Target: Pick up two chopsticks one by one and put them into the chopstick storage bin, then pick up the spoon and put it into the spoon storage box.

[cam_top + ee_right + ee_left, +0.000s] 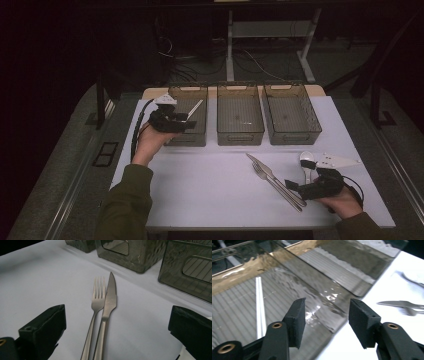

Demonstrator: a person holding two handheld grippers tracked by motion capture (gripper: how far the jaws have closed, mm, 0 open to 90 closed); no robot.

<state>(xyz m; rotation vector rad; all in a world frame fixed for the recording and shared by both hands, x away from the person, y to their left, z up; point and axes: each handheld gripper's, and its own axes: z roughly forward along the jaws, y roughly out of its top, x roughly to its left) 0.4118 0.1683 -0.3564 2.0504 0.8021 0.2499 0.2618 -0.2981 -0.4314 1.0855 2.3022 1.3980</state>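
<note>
High view: my left fingers (189, 121) parted, empty, above left bin (197, 136) holding chopsticks (194, 110). Right fingers (291, 185) wide, astride fork (272, 182) and knife (267, 172) on bench (200, 175); pinch one handle squarely.

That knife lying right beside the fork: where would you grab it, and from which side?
Probably by the handle, coming straight down from above. The knife lies flat on the table, its handle touching the fork, so little room is left on that side. The open right gripper already straddles both handles; near the blade the two spread slightly apart.
</note>
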